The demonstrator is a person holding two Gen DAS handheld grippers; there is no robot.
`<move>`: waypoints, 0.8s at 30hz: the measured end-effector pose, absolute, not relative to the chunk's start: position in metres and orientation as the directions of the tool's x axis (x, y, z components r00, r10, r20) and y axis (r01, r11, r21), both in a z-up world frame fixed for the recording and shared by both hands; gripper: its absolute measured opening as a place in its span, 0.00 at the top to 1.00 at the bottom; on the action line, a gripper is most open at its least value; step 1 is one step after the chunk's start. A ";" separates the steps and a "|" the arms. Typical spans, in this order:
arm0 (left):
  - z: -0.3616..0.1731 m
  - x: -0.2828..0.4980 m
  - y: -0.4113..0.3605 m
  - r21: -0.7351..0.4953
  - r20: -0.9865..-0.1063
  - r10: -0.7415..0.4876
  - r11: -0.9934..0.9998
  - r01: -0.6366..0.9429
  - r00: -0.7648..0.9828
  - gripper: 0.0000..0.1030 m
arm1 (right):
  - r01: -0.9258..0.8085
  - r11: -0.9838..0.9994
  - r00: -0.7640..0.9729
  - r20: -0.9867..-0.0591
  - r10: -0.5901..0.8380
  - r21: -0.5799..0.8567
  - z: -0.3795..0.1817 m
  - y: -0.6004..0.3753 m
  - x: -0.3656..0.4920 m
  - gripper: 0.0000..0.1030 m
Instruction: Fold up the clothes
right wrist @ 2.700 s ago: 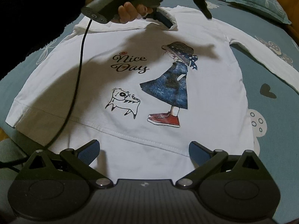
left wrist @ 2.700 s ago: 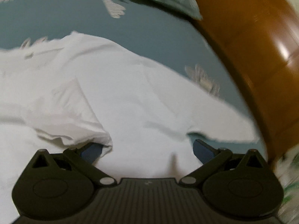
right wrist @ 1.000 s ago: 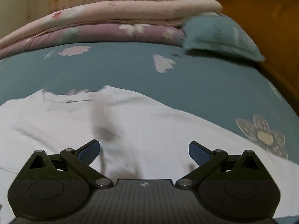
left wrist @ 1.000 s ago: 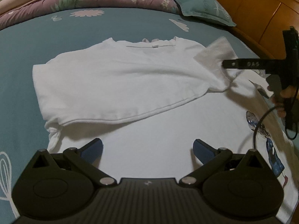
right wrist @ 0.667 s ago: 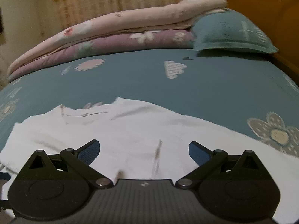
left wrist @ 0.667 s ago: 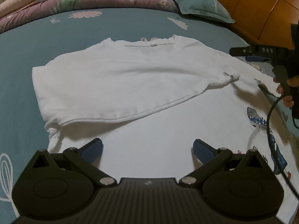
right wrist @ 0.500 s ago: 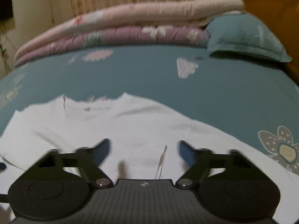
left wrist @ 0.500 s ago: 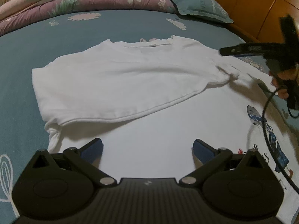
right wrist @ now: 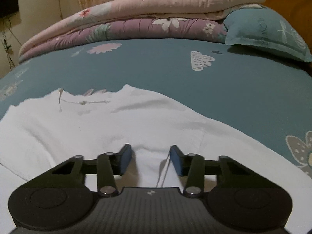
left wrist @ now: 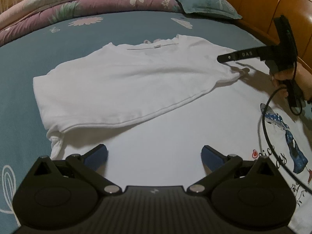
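A white sweatshirt [left wrist: 156, 128] lies on the teal bed, its upper half folded over so the collar label [left wrist: 158, 45] shows. The printed girl [left wrist: 290, 138] peeks out at the right. My left gripper [left wrist: 154, 154] hovers open over the shirt's near part, nothing between its fingers. A hand [left wrist: 282, 76] holds my right gripper [right wrist: 151, 159] low over the shirt's [right wrist: 97, 128] right shoulder. Its jaws are closing, with a raised ridge of white cloth between the blue pads [right wrist: 125, 159]; a gap still shows.
Folded quilts [right wrist: 146, 15] and a teal pillow [right wrist: 269, 31] lie at the bed's far side. A wooden headboard [left wrist: 259, 5] runs along the right. The right gripper's black cable [left wrist: 265, 120] loops over the print. Bare sheet [right wrist: 175, 66] lies beyond the collar.
The sleeve end that was lifted at the right gripper's tip now lies flat. The right gripper has sunk toward the shirt and its jaws have narrowed a lot. The left gripper has stayed put.
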State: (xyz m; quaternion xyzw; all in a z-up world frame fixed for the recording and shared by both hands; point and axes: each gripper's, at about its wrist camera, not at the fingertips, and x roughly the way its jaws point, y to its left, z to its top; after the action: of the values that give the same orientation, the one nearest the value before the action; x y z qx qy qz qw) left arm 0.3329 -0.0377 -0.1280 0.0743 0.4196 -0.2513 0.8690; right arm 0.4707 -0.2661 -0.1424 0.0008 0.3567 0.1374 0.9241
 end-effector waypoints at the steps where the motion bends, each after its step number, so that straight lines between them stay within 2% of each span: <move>1: -0.128 0.333 -0.037 -0.082 -0.766 -0.375 0.863 0.499 0.522 0.01 | -0.255 0.961 0.706 -0.658 0.262 0.108 -0.142 -0.267 0.472 0.80; 2: -0.128 0.333 -0.037 -0.084 -0.765 -0.376 0.862 0.499 0.522 0.01 | -0.262 0.959 0.705 -0.656 0.269 0.111 -0.142 -0.267 0.471 0.90; 5: -0.128 0.333 -0.035 -0.088 -0.762 -0.383 0.860 0.502 0.522 0.01 | -0.280 0.958 0.726 -0.640 0.250 0.057 -0.138 -0.260 0.465 0.91; 10: -0.124 0.335 -0.030 -0.134 -0.766 -0.402 0.863 0.488 0.502 0.01 | -0.204 0.979 0.775 -0.607 0.175 0.021 -0.132 -0.262 0.467 0.90; 11: -0.121 0.336 -0.028 -0.165 -0.762 -0.422 0.859 0.484 0.491 0.01 | -0.181 0.983 0.773 -0.614 0.159 0.027 -0.131 -0.263 0.469 0.88; 12: -0.118 0.337 -0.025 -0.196 -0.758 -0.442 0.855 0.480 0.479 0.01 | -0.158 0.987 0.770 -0.622 0.144 0.033 -0.131 -0.265 0.470 0.81; 14: -0.111 0.338 -0.020 -0.259 -0.743 -0.486 0.842 0.472 0.460 0.01 | -0.149 0.989 0.781 -0.610 0.132 0.023 -0.125 -0.265 0.464 0.78; 15: -0.105 0.337 -0.016 -0.287 -0.724 -0.513 0.832 0.474 0.462 0.01 | -0.144 0.989 0.787 -0.603 0.126 0.018 -0.121 -0.265 0.461 0.72; 17: -0.094 0.337 -0.011 -0.315 -0.680 -0.547 0.819 0.480 0.487 0.01 | -0.172 0.985 0.796 -0.587 0.148 0.014 -0.114 -0.262 0.450 0.67; 21: -0.079 0.350 -0.004 -0.344 -0.596 -0.585 0.805 0.483 0.550 0.01 | -0.279 0.960 0.755 -0.613 0.233 0.020 -0.114 -0.247 0.440 0.66; 24: -0.096 0.371 -0.001 -0.344 -0.628 -0.548 0.832 0.435 0.553 0.01 | -0.312 0.950 0.719 -0.650 0.246 0.014 -0.125 -0.235 0.440 0.65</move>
State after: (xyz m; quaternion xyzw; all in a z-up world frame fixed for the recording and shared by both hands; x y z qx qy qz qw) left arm 0.3714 -0.0014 -0.0960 -0.0744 0.3813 -0.2798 0.8779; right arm 0.4398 -0.2351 -0.1252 -0.0484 0.3429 0.1508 0.9259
